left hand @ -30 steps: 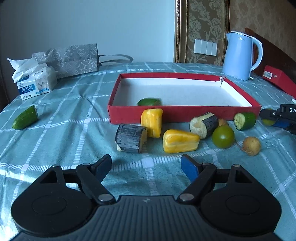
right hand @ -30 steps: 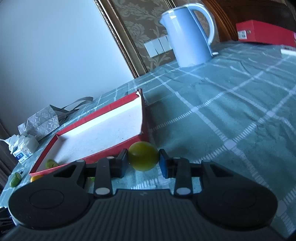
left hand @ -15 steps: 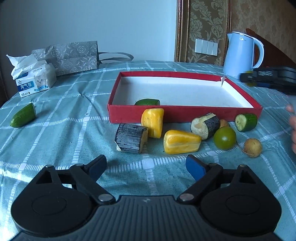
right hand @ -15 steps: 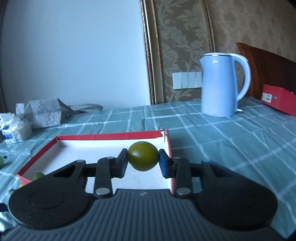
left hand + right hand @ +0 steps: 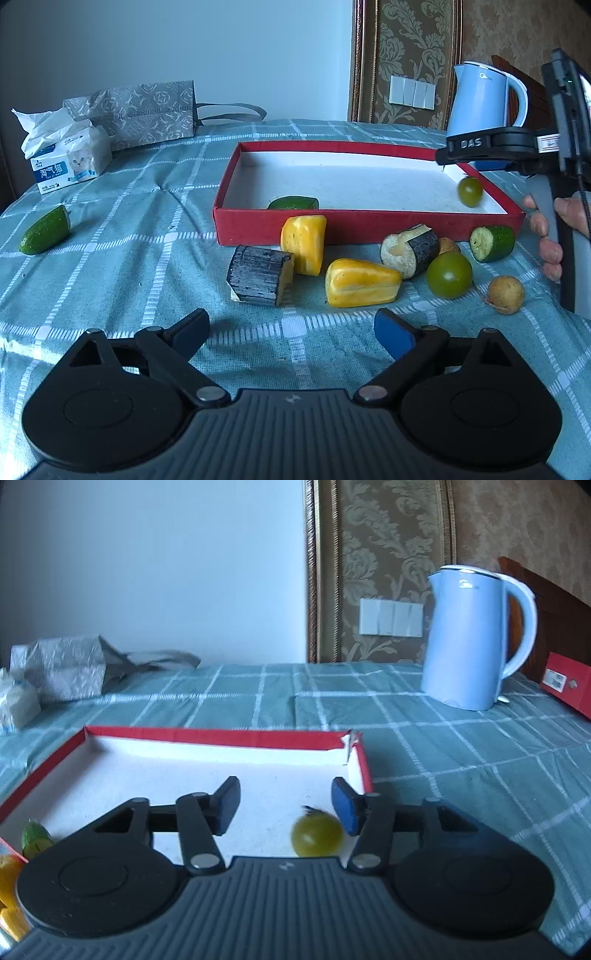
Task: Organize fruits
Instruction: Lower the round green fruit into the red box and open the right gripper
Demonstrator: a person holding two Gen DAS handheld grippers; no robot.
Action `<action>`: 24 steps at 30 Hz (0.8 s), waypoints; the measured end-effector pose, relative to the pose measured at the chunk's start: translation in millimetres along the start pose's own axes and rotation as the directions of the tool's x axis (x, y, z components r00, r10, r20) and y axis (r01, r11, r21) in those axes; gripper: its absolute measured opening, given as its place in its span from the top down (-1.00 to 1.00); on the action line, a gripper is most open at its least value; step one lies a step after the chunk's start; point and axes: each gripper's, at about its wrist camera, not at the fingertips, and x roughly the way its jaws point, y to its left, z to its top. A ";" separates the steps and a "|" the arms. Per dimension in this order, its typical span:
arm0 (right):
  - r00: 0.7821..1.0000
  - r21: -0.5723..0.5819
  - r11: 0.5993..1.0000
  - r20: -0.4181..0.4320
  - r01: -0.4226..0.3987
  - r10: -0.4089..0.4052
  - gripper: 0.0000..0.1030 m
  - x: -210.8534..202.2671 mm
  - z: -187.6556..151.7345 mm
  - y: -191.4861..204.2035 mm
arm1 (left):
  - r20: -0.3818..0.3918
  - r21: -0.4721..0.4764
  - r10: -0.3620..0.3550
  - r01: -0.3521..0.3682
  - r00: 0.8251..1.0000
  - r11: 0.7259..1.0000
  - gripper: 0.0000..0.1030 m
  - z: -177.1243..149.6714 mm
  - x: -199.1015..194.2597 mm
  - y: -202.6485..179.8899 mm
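Note:
A red tray (image 5: 369, 229) with a white floor lies on the checked cloth. My right gripper (image 5: 286, 805) is open above the tray's right end; it also shows in the left wrist view (image 5: 448, 153). A small green fruit (image 5: 317, 835) is loose below it, blurred, over the tray floor (image 5: 470, 191). A green piece (image 5: 293, 203) lies in the tray's near left. In front of the tray lie two yellow pieces (image 5: 303, 243), two dark-skinned pieces (image 5: 260, 275), a green fruit (image 5: 448, 275), a cucumber end (image 5: 493, 243) and a tan fruit (image 5: 505, 294). My left gripper (image 5: 291, 332) is open and empty, near them.
A cucumber piece (image 5: 46, 230) lies far left. A tissue pack (image 5: 66, 158) and a grey paper bag (image 5: 144, 110) stand at the back left. A blue kettle (image 5: 476, 638) stands back right, with a red box (image 5: 569, 686) beyond it.
My right gripper moved over the tray's right end and opened, and the small green fruit dropped out of it into the tray. My left gripper stayed open and barely moved.

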 end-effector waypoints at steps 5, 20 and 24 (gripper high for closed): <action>0.997 0.042 0.999 0.070 0.024 -0.026 -0.52 -26.4 -7.5 -11.7 | 0.000 0.005 0.003 -0.003 1.000 1.000 -0.88 -0.1 0.0 -0.4; 0.971 0.237 0.968 0.200 0.085 -0.134 -1.00 -107.2 -58.7 -56.1 | 0.055 -0.071 0.018 -0.014 0.998 0.997 -0.89 -1.4 -10.3 12.7; 0.977 0.254 0.965 0.183 0.064 -0.113 -1.00 -106.0 -60.7 -59.9 | 0.079 -0.104 0.045 -0.037 0.996 0.994 -0.89 -2.0 -13.9 17.7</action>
